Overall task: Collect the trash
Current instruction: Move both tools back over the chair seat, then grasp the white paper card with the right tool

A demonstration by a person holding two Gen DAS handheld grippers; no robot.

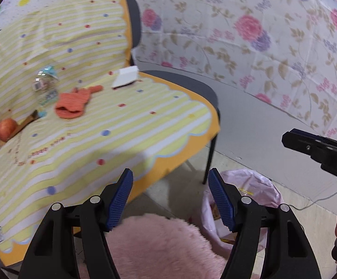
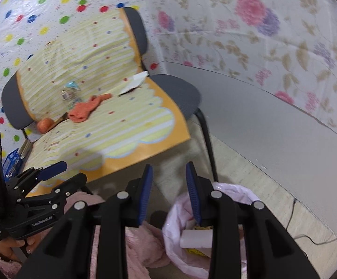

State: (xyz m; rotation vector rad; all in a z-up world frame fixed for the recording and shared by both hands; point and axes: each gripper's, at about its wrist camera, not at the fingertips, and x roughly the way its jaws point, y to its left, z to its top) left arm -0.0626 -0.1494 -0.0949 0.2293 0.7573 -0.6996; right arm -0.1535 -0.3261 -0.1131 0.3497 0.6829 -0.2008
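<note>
A fisheye view down over a row of chairs draped in a yellow striped cloth [image 2: 126, 125], with items still waiting. Going left to right: at nine o'clock an apple [image 2: 44, 124], then a crumpled clear wrapper [image 2: 71, 95], an orange knitted sock [image 2: 87, 108] and, toward twelve o'clock, a piece of white paper [image 2: 134, 82]. At five o'clock, on the floor, a bin lined with a pink bag [image 2: 245, 195] already holds a white paper roll [image 2: 195, 238] and yellow scraps. The left claw [image 1: 169, 196] is released and empty; the right claw [image 2: 169, 193] is parted and empty. Collection looks partly done; the wrapper and paper likely remain.
</note>
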